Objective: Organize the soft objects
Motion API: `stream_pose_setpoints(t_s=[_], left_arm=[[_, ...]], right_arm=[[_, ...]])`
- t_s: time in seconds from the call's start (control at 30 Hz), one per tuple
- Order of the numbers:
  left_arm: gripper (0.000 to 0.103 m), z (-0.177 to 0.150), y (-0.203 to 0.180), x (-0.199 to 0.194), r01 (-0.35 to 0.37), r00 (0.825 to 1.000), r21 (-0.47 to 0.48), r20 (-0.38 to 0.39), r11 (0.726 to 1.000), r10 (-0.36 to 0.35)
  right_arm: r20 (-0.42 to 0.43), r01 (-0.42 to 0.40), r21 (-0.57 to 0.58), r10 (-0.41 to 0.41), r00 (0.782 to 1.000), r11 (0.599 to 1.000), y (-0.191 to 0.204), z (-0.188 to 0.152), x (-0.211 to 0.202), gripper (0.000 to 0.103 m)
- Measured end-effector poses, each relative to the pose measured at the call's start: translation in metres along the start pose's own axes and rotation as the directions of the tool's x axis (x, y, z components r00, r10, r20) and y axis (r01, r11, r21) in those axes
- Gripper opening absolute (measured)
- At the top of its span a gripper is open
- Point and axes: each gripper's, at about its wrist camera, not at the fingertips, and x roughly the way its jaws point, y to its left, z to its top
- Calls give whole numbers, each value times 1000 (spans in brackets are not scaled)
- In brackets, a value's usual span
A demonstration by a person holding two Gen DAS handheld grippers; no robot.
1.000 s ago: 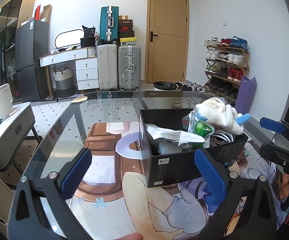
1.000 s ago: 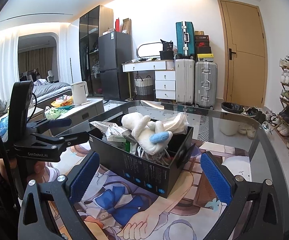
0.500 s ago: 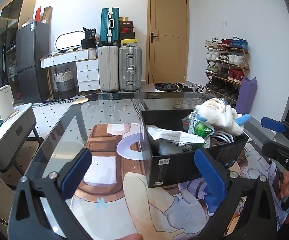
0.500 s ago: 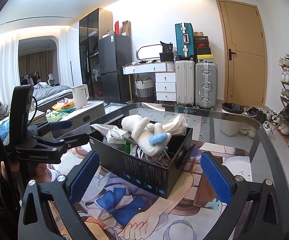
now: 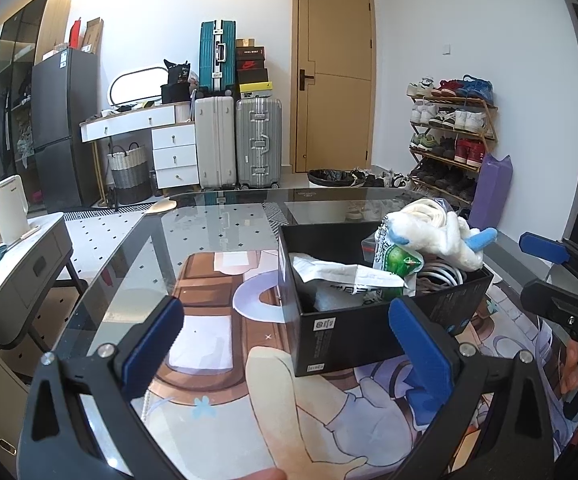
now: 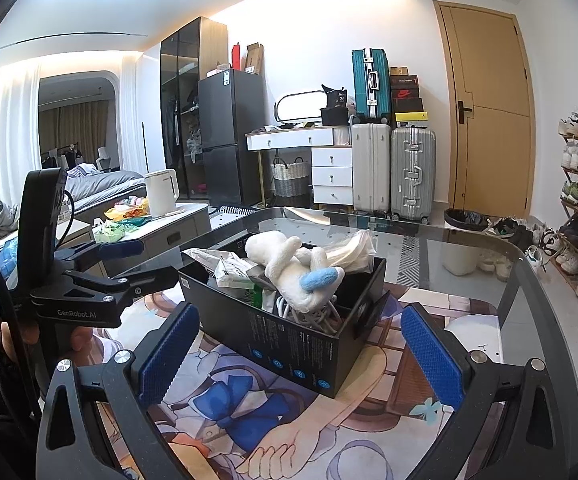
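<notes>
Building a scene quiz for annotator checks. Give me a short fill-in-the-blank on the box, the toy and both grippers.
1. The white plush toy lies on top of the clutter in the black ____.
2. The left gripper and the right gripper are both ____ and hold nothing.
3. The plush toy has a tip coloured ____.
4. The box stands on a printed mat laid on a ____ table.

Missing words: box; open; blue; glass

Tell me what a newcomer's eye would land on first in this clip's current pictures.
Probably the black box in the middle of the glass table, overfilled, with a white plush toy on top of bags and coiled cables. Next, the open left gripper and right gripper, both empty, short of the box.
</notes>
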Motion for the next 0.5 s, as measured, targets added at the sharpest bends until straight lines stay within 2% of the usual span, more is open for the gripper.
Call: stream_pose_setpoints(t_s=[0.5], left_arm=[[103,-1,-3,0,7,1000,16,-5,1000,-6]], right_arm=[[-1,-5,3,5,1000,1000,0,-1,0,102]])
